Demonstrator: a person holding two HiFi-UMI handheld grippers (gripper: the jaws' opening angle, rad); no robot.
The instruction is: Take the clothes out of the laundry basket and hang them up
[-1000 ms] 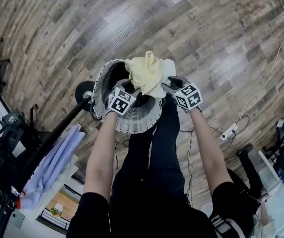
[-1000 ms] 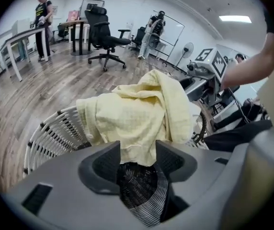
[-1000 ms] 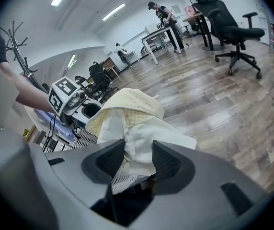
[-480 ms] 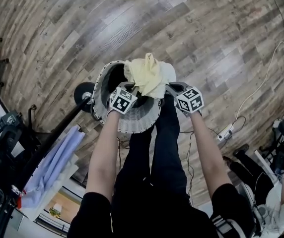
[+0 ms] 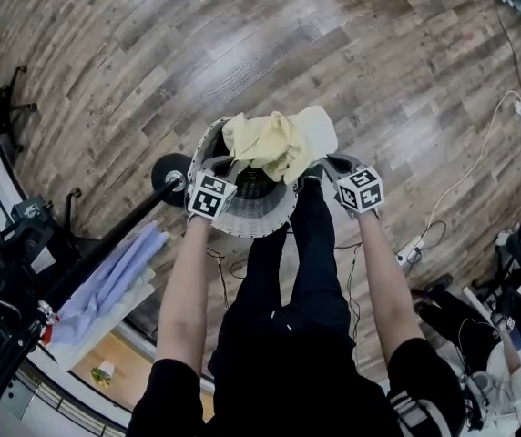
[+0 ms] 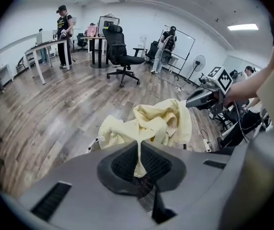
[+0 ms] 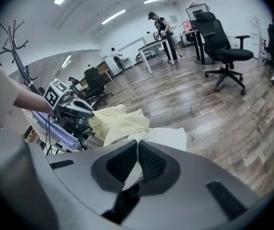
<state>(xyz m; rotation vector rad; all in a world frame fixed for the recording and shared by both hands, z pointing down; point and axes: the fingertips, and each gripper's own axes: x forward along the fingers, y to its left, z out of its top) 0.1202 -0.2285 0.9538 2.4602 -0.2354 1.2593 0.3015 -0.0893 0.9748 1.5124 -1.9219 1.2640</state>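
Note:
A white slatted laundry basket (image 5: 259,218) stands on the wood floor in front of the person's legs. A pale yellow garment (image 5: 262,144) hangs bunched above it, with a white fold (image 5: 317,129) on its right side. My left gripper (image 5: 232,165) is shut on a yellow fold (image 6: 138,153); its jaws have just been closing on that cloth. My right gripper (image 5: 321,163) is shut on the white fold (image 7: 136,161); I cannot tell whether it is part of the same piece. Each gripper shows in the other's view: the right gripper (image 6: 191,102) and the left gripper (image 7: 90,112).
A black rack pole (image 5: 106,244) with a round foot (image 5: 171,169) runs left of the basket, and a lilac garment (image 5: 106,285) hangs on it. A power strip with cables (image 5: 413,247) lies to the right. Office chairs (image 6: 122,51), desks and people stand farther off.
Both grippers have closed on the cloth and risen, lifting the garment higher out of the basket. The two grippers now stand a little farther apart.

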